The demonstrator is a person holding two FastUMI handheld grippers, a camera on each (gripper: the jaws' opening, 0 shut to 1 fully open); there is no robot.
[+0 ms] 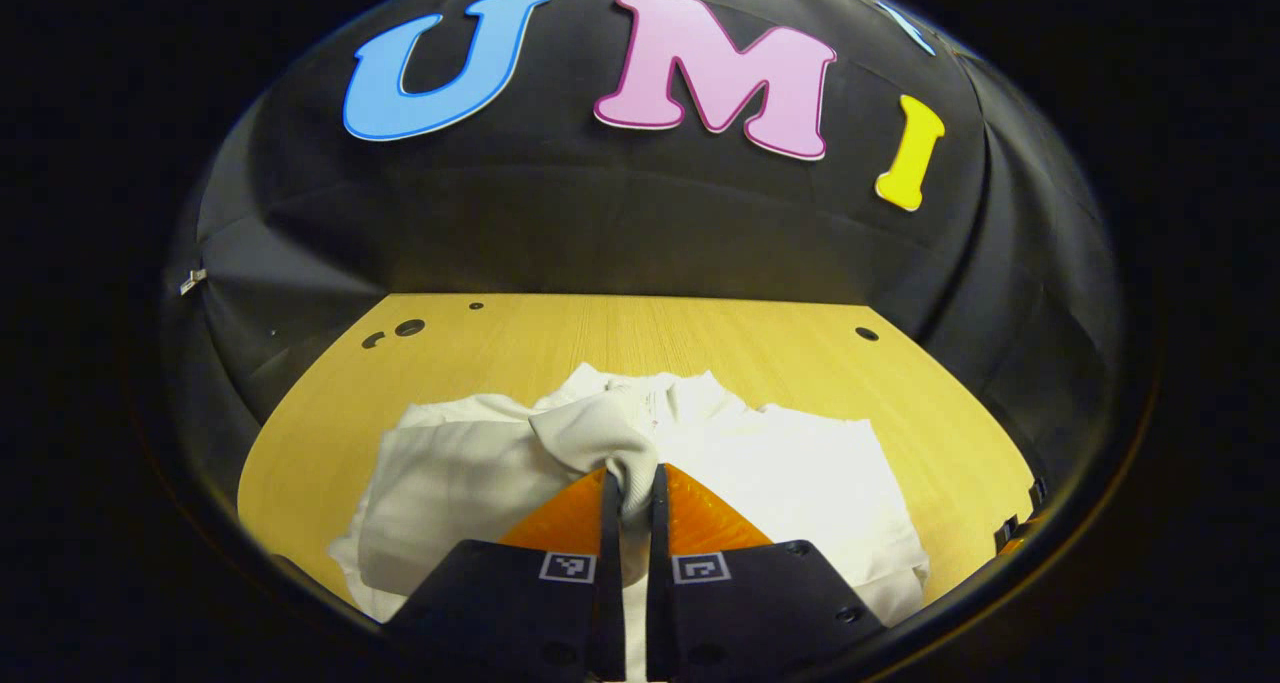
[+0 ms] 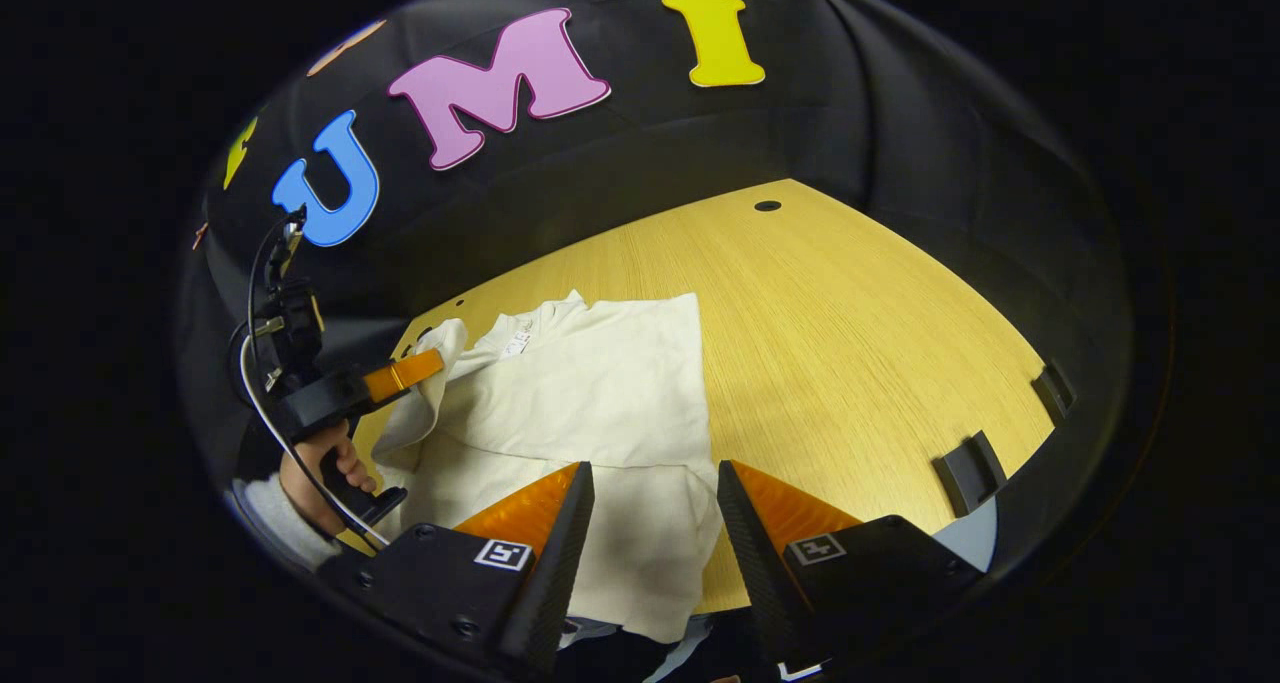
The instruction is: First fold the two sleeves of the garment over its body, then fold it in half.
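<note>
Wood-grain table [image 2: 850,323] | soft white garment [image 2: 590,393] lying flat | left gripper [image 1: 632,488] clenched on bunched sleeve [image 1: 600,438] | right gripper [image 2: 655,493] spread, hovering above hem

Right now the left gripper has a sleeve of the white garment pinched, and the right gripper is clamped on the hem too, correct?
Not quite. The left gripper does pinch the sleeve of the white garment, but the right gripper is open above the hem, holding nothing, as the right gripper view shows.
</note>
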